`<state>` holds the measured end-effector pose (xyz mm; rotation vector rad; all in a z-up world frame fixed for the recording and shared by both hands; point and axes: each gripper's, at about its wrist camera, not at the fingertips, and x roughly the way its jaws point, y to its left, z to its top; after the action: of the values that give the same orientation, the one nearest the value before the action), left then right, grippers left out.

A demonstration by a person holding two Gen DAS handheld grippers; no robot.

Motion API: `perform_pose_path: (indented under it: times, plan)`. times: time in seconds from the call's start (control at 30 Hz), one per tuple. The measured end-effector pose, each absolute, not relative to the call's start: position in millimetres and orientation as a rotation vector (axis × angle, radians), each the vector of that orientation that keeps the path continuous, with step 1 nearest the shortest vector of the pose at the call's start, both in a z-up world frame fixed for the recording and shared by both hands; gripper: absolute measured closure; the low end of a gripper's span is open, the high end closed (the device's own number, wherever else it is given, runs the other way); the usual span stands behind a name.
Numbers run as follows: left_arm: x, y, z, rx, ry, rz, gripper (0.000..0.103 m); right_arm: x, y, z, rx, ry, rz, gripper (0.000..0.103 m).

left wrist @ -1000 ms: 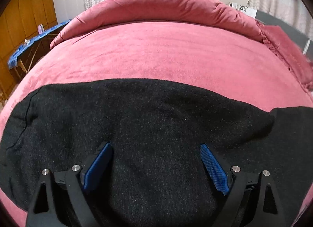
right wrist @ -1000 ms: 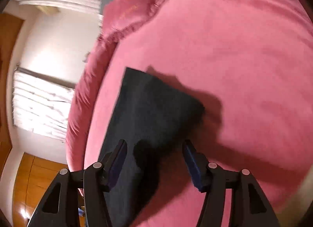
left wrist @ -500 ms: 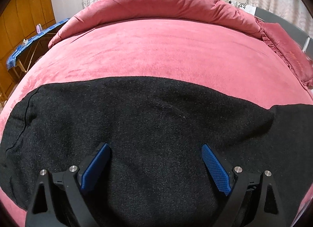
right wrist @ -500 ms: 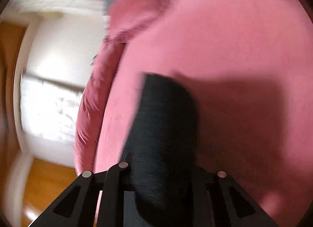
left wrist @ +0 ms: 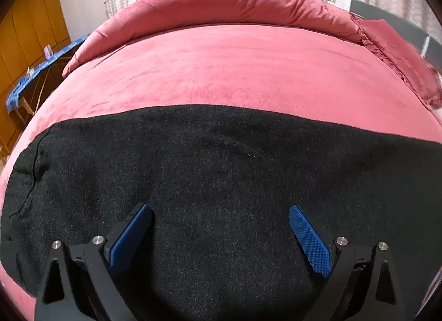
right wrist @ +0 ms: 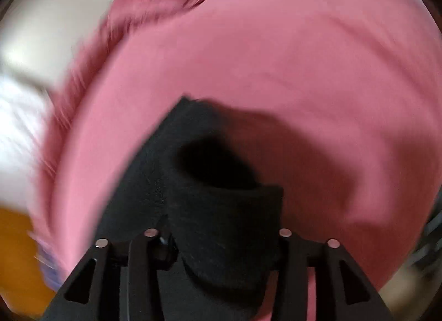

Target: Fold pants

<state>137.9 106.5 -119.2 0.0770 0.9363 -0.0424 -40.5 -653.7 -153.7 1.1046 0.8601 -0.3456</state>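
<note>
Black pants [left wrist: 221,171] lie flat across the near part of a pink bed [left wrist: 234,72]. My left gripper [left wrist: 219,210] is open, its blue pads [left wrist: 309,241] spread just above the cloth, holding nothing. In the right wrist view my right gripper [right wrist: 221,227] is shut on the end of a pant leg [right wrist: 221,196]. The cloth bunches into a loop over the fingers and hides the pads. That view is blurred by motion.
A rolled pink duvet [left wrist: 221,6] runs along the far side of the bed. A pink pillow [left wrist: 397,53] lies at the far right. A blue ironing board [left wrist: 36,75] and wooden wardrobe [left wrist: 25,33] stand at the left. Curtains hang behind.
My right gripper closed on the pant leg end and lifted it, swinging fast so the view turned. My left gripper stayed open over the pants, almost still.
</note>
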Motion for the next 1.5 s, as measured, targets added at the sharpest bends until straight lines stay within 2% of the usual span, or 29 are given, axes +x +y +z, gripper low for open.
perform_pose_path:
  times: [0.07,0.17,0.2,0.27,0.43,0.57,0.67,0.77,0.83,0.93,0.97,1.0,1.1,1.23,1.33,1.37,1.43,1.5]
  plan:
    - [135.3,104.9,-120.0,0.076,0.929,-0.035,0.0,-75.0,-662.3,-158.7,1.215,0.773,-0.325,0.051]
    - [135.2,101.7,-120.5,0.068,0.925,-0.012,0.0,-93.4,-668.2,-163.8,1.256,0.749,-0.287,0.051]
    - [135.5,100.9,-120.7,0.065,0.926,-0.006,0.0,-93.9,-669.3,-165.7,1.264,0.758,-0.273,0.061]
    - [133.4,99.2,-120.6,0.064,0.926,-0.002,0.0,-89.9,-672.0,-157.0,1.231,0.762,-0.257,0.089]
    - [129.9,98.2,-120.1,0.068,0.929,-0.009,0.0,-60.2,-653.8,-75.3,0.971,0.762,-0.214,0.092]
    - [137.5,100.1,-121.2,0.068,0.94,-0.007,0.0,-23.1,-635.2,0.0,0.88,0.65,-0.09,0.093]
    - [135.5,99.4,-121.2,0.068,0.931,-0.008,0.0,-32.1,-632.8,25.4,0.842,0.571,-0.057,0.093]
    - [132.1,99.5,-121.8,0.067,0.918,-0.007,0.0,-48.7,-646.6,-9.6,0.938,0.618,-0.124,0.093]
    - [129.8,99.6,-122.4,0.067,0.914,-0.009,0.0,-64.9,-659.7,-61.9,1.045,0.702,-0.211,0.093]
    - [129.0,100.7,-123.4,0.067,0.916,-0.012,0.0,-88.1,-665.8,-135.2,1.078,0.886,-0.313,0.082]
    - [127.3,101.0,-122.9,0.067,0.917,-0.012,0.0,-94.3,-666.8,-150.0,1.09,0.906,-0.328,0.066]
    - [126.7,100.9,-122.8,0.067,0.918,-0.011,0.0,-105.7,-668.7,-163.2,1.134,0.889,-0.333,0.061]
    - [128.2,101.2,-123.7,0.068,0.912,-0.005,0.0,-148.5,-671.4,-189.0,1.381,0.65,-0.271,0.056]
    - [130.6,98.7,-124.1,0.065,0.915,0.009,0.0,-148.4,-661.8,-222.1,1.585,0.527,-0.032,0.055]
    - [132.6,97.9,-122.7,0.067,0.925,0.011,0.0,-120.9,-655.9,-225.6,1.615,0.466,0.135,0.054]
    - [133.1,97.9,-122.4,0.066,0.927,0.009,0.0,-105.9,-654.1,-225.1,1.625,0.465,0.18,0.047]
    - [135.3,97.5,-121.7,0.066,0.934,0.005,0.0,-80.6,-654.3,-218.3,1.62,0.504,0.16,0.047]
    - [136.8,97.8,-121.2,0.066,0.938,0.006,0.0,-67.8,-660.3,-194.2,1.511,0.49,0.057,0.066]
